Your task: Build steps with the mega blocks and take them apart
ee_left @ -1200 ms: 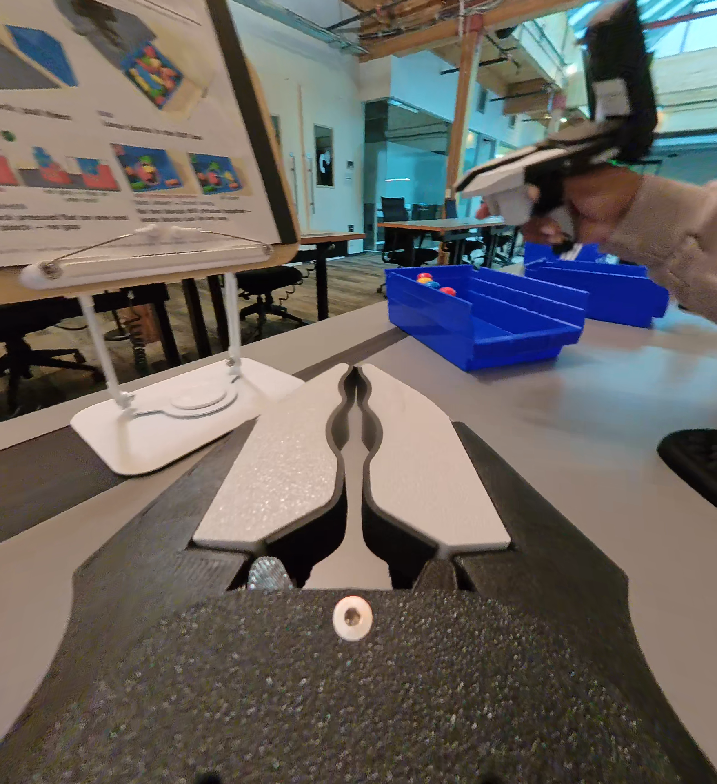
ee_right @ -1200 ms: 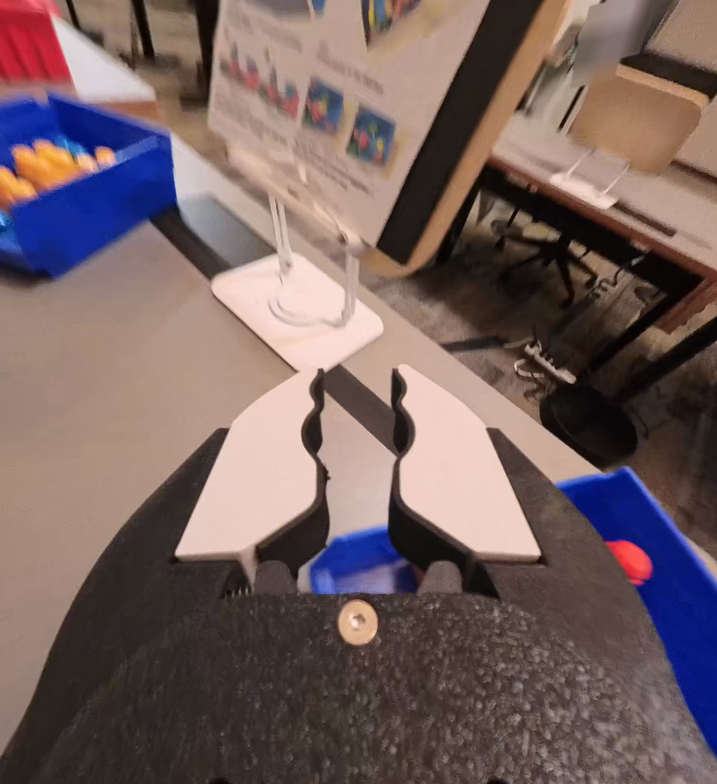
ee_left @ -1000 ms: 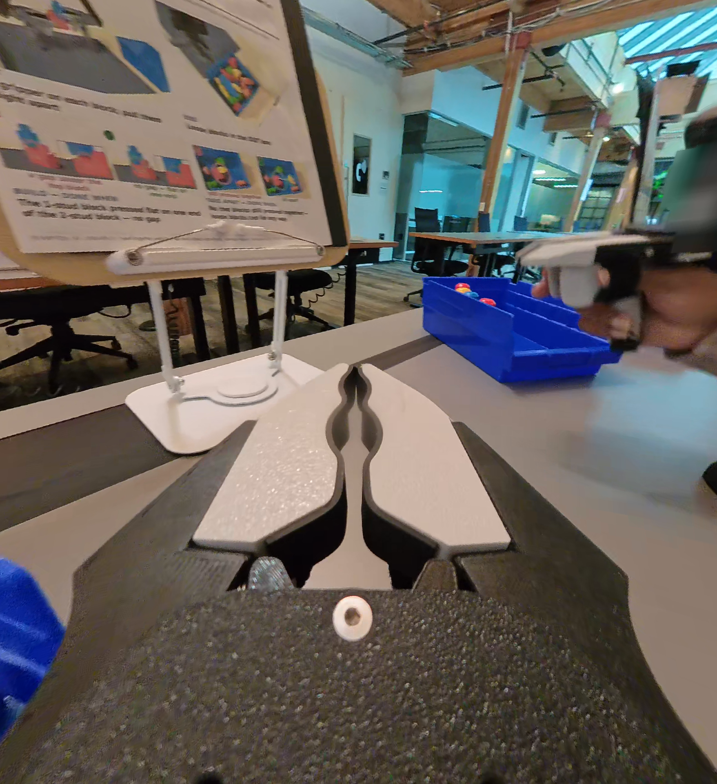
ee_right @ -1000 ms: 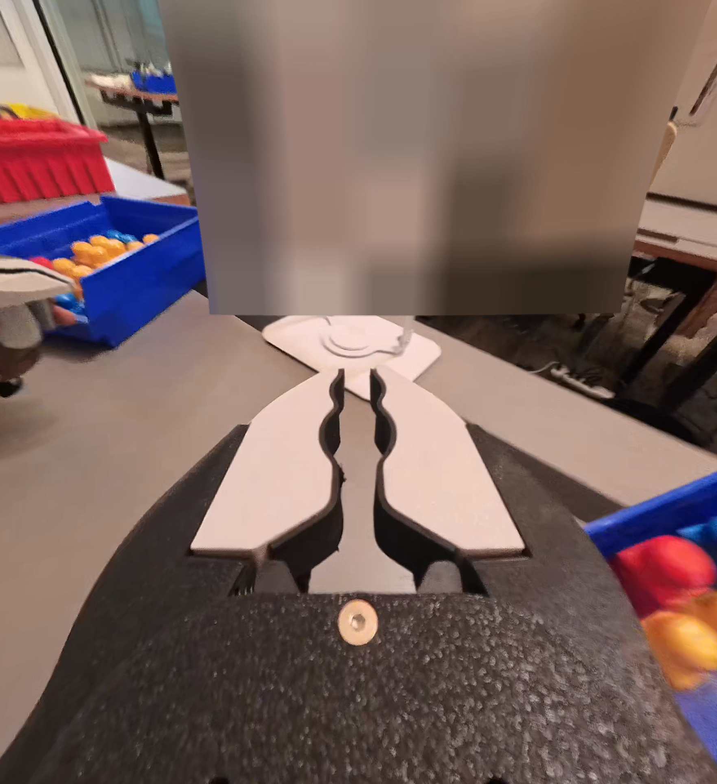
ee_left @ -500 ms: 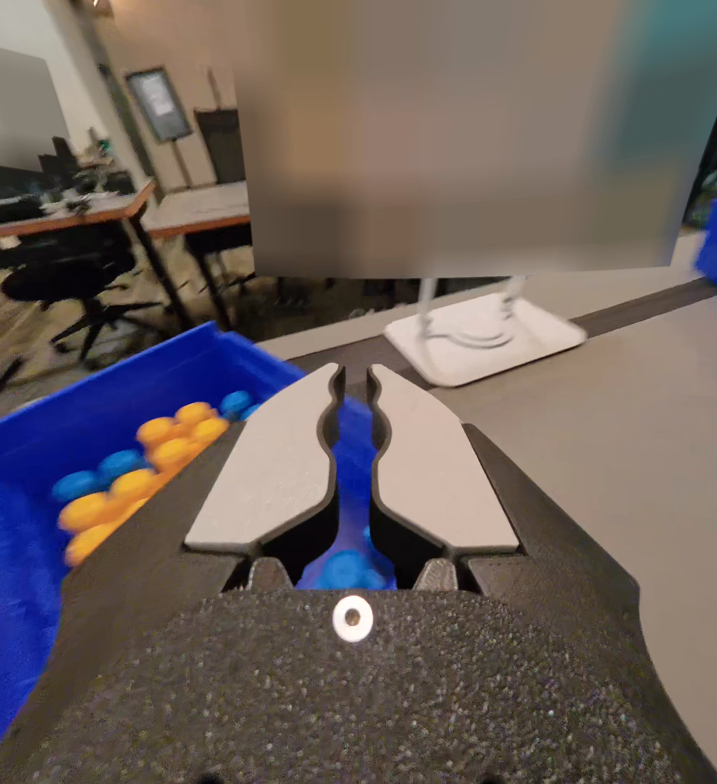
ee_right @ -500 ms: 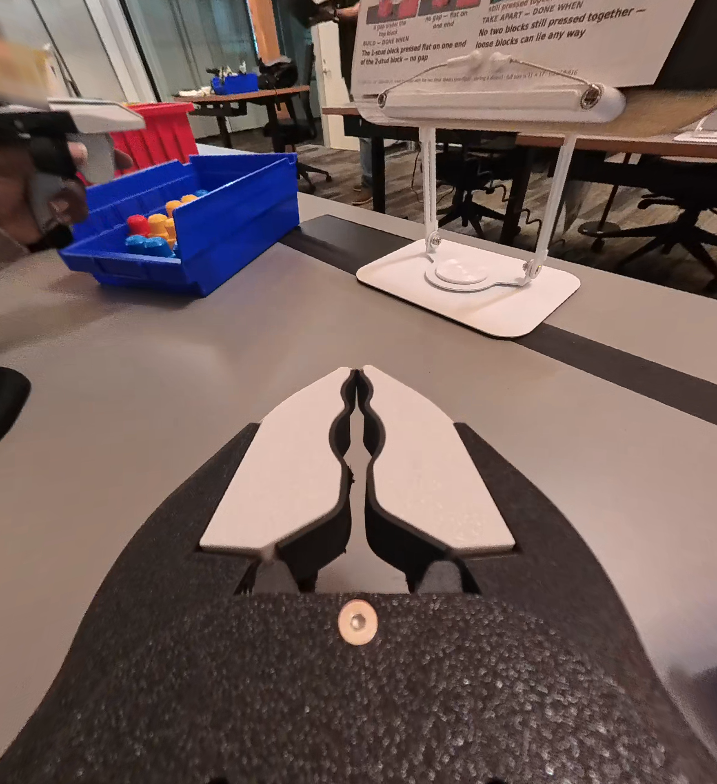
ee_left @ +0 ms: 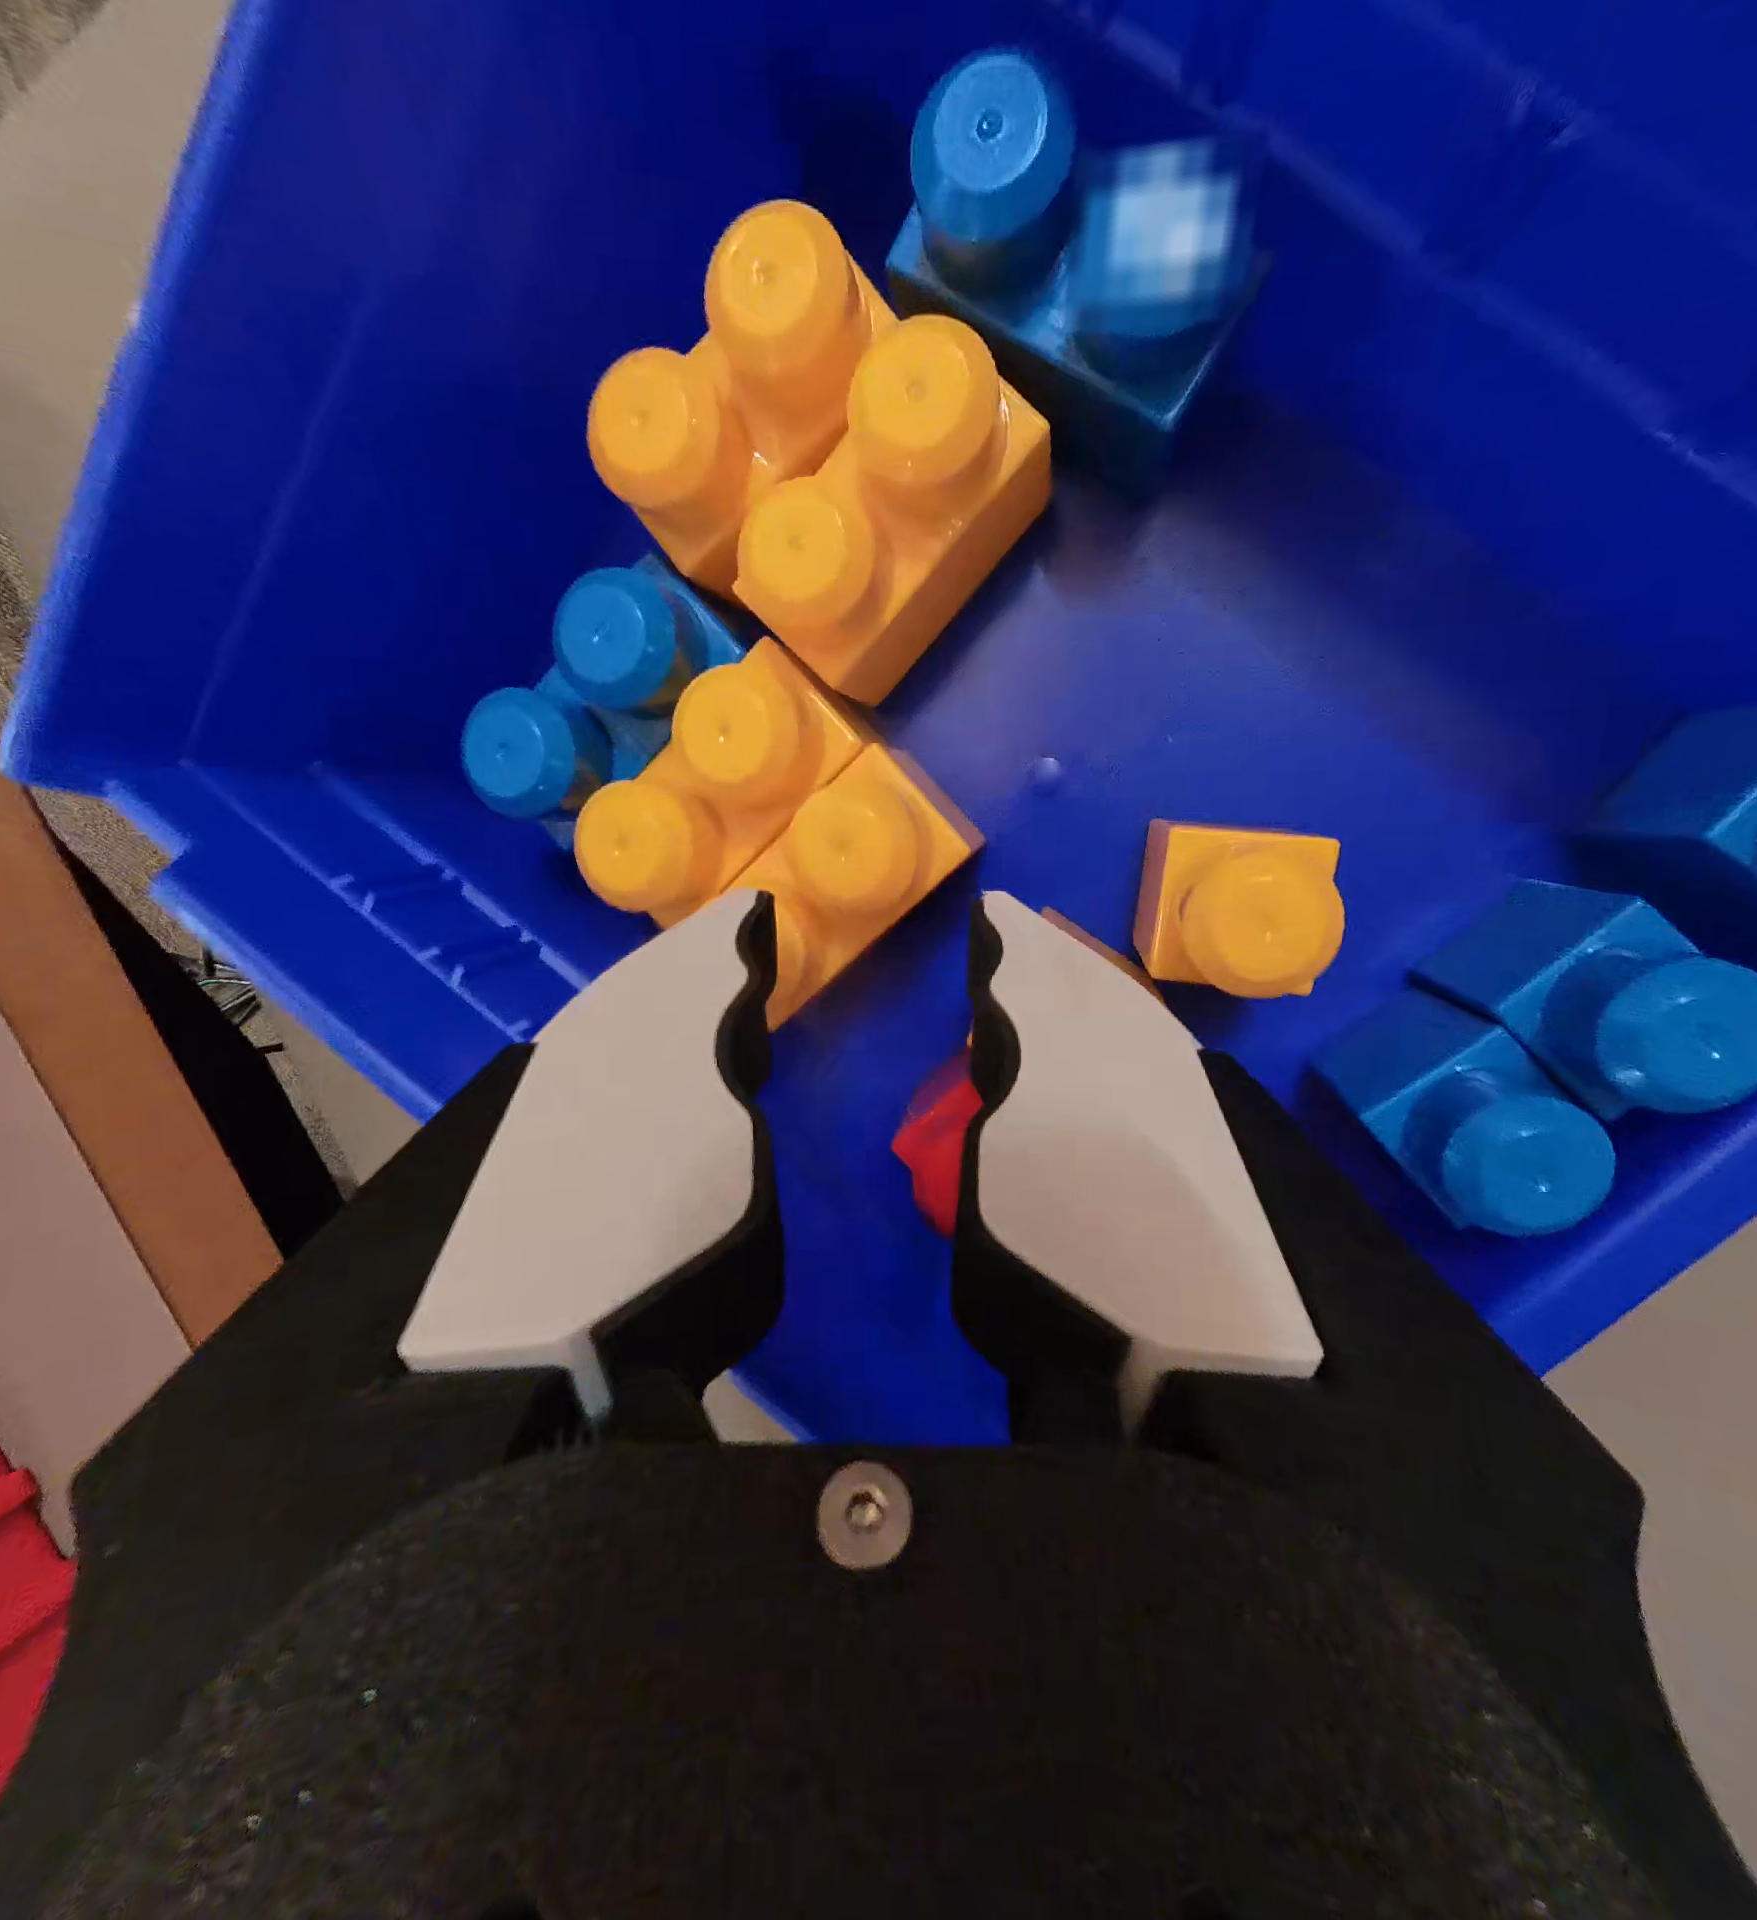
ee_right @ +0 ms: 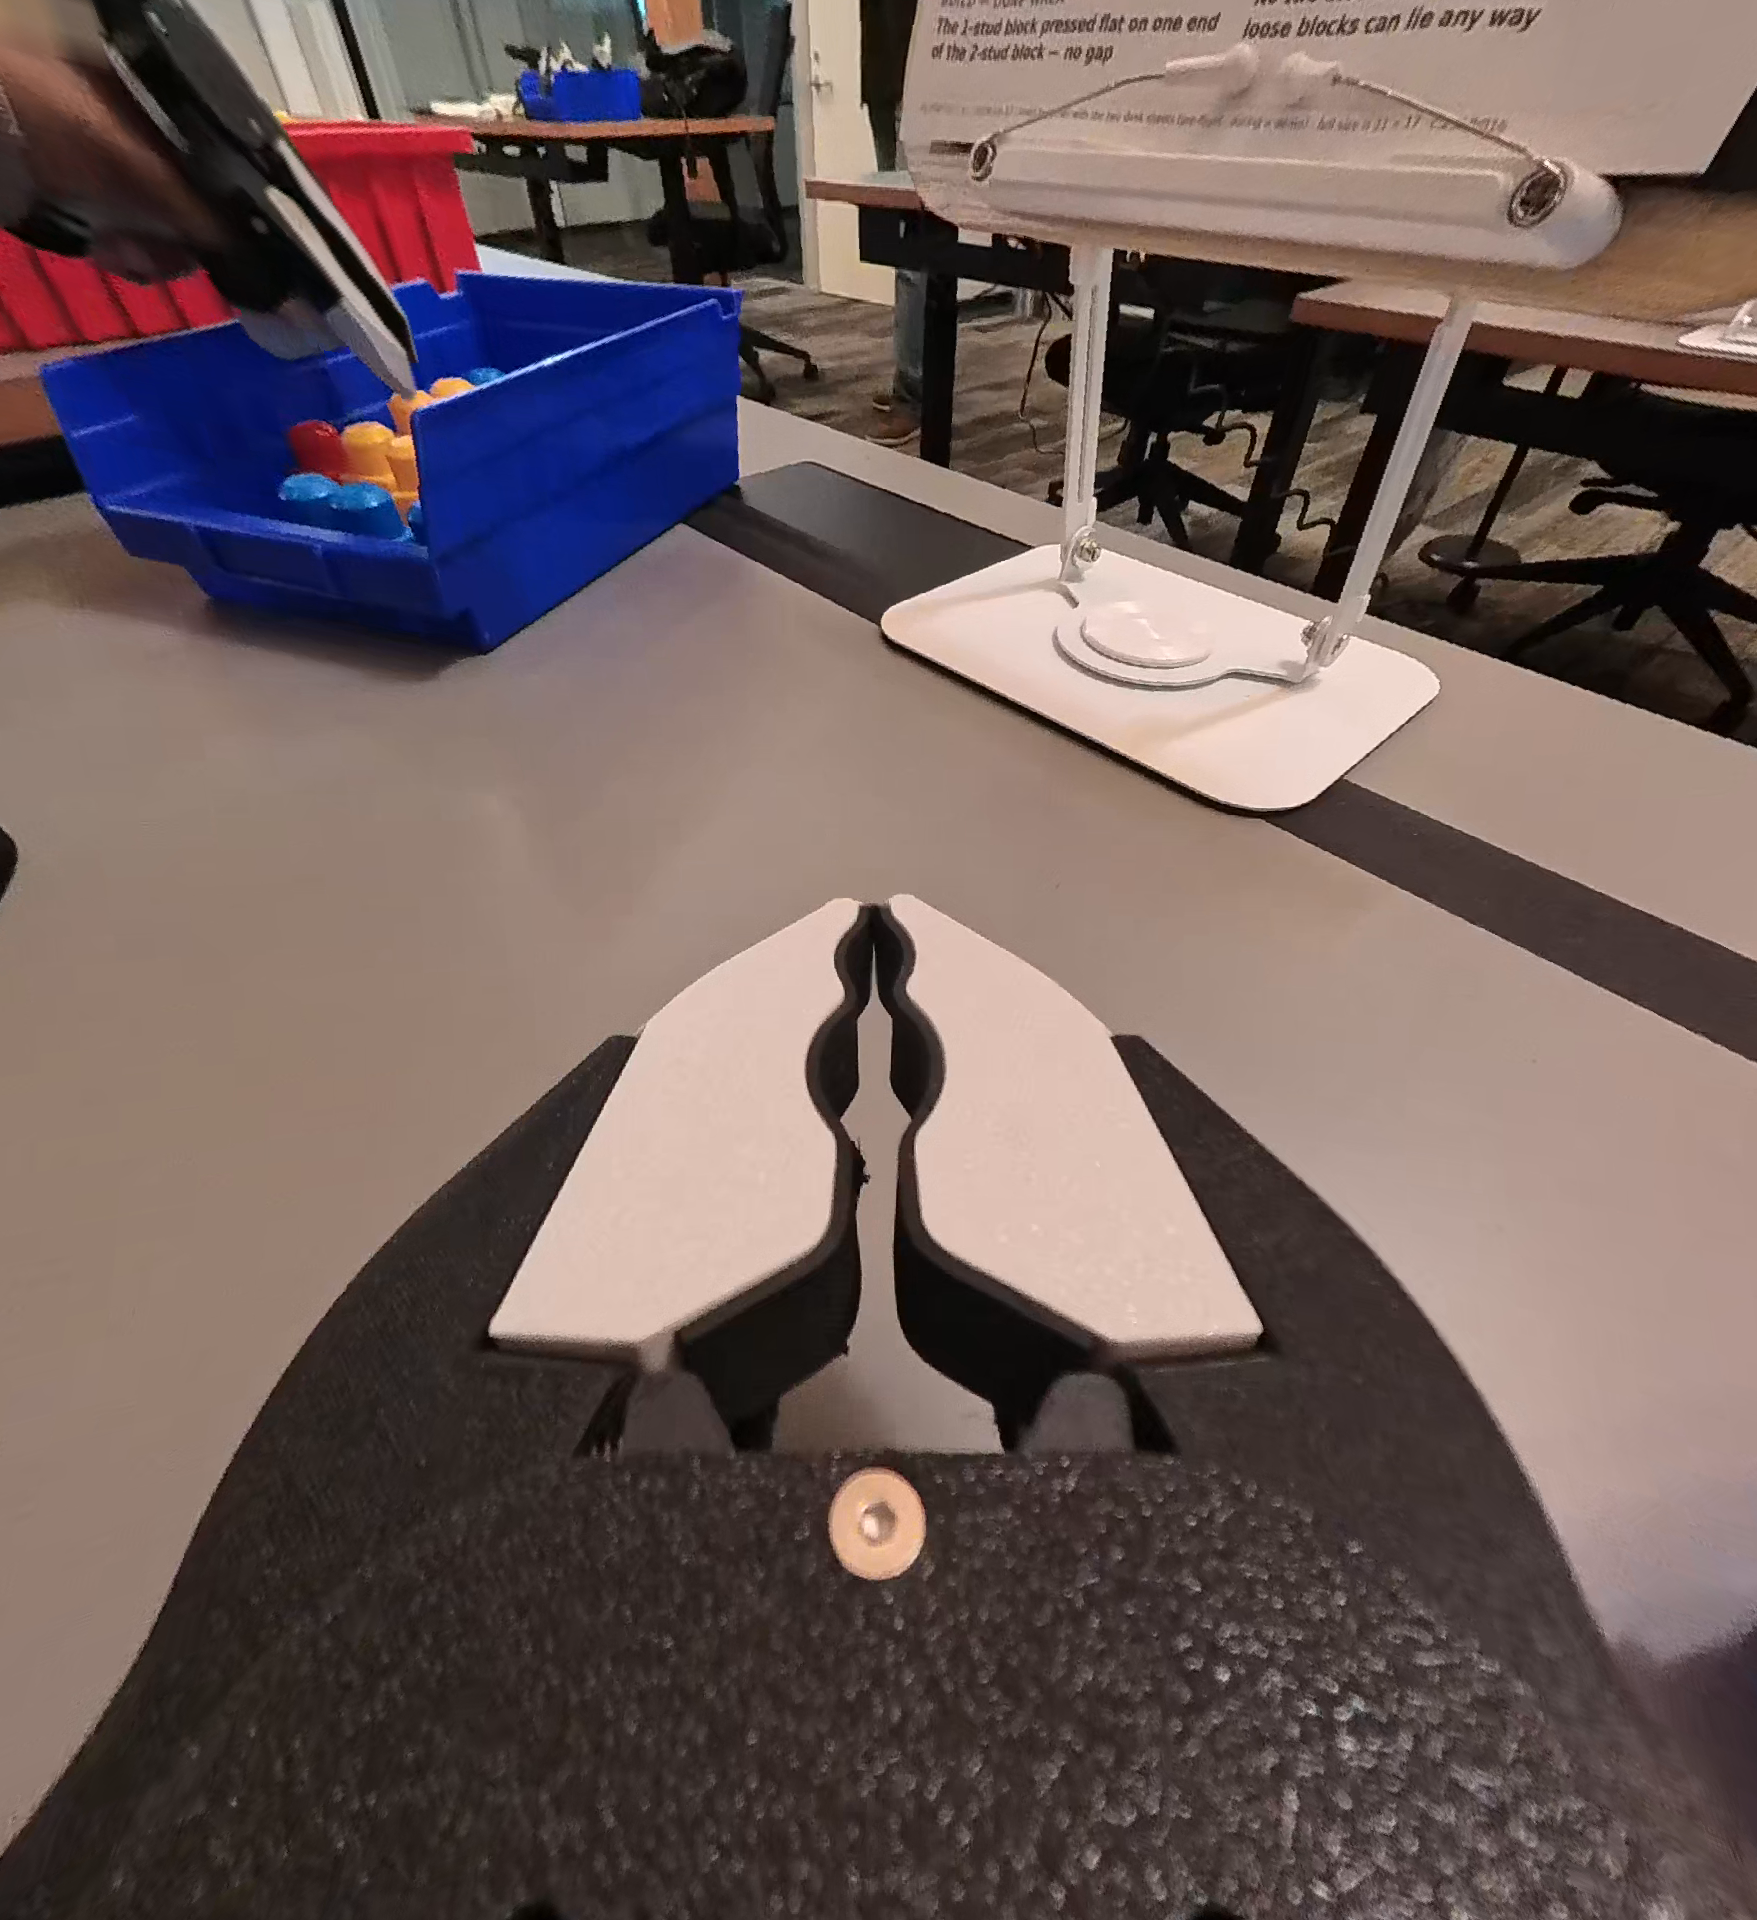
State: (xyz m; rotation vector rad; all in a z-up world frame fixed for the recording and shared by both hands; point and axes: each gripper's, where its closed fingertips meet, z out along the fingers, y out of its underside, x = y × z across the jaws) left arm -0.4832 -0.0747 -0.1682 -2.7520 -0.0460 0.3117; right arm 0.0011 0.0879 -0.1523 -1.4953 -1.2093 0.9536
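The left gripper points down into a blue bin of mega blocks, its two white fingers spread with a clear gap between them and nothing held. Just past the left fingertip lies a yellow block with three studs showing, its lower corner partly hidden behind that finger. Beyond it a larger yellow four-stud block lies tilted, and a blue two-stud block sits against the bin's left wall. A small yellow one-stud block lies alone just beyond the right fingertip, and a red block shows only as a sliver in the gap beside the right finger. More blue blocks lie along the bin's right side, and another blue block sits near the far wall. In the right wrist view the same bin stands at the far left of the grey table, with the left gripper tipped steeply down into it above the coloured studs. The right gripper is low over the bare table, well apart from the bin, its fingers pressed together at the tips and holding nothing. A white stand carrying an instruction sheet rests beyond it on a dark strip of the table, and a red bin sits behind the blue one.
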